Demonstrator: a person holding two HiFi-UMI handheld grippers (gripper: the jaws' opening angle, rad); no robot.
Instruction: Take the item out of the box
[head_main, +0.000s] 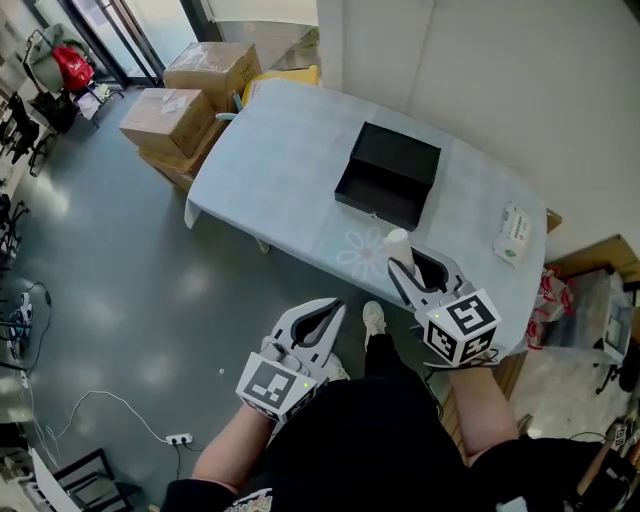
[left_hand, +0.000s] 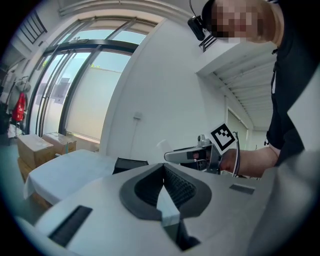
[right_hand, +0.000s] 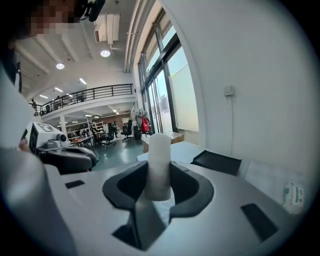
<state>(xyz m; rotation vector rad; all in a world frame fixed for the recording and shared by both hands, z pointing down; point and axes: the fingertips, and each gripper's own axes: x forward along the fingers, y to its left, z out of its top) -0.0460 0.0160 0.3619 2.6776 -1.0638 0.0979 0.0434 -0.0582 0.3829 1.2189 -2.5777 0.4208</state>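
Item: a white cylinder (right_hand: 159, 162), clear of the black box (head_main: 388, 172) and between the jaws of the right gripper (right_hand: 160, 169).
Right gripper: pinching the white cylinder, both pads against its sides, jaws fairly wide around it.
Long axis: the cylinder stands upright, crosswise to the jaws, its top poking above them.
Key relation: the black box lies ahead of the right gripper, further in on the counter (head_main: 270, 170); the cylinder is on the near side of the box, over the counter's near edge. Whether its base touches the counter cannot be told.
Box: open, and its dark inside looks empty in the head view.
Left gripper: (left_hand: 164, 172) pressed together on nothing, held low off the counter's near edge, well apart from the box.
Nearer hand: the right one.
Step, as judged: removal looks done; setting the cylinder down remains.
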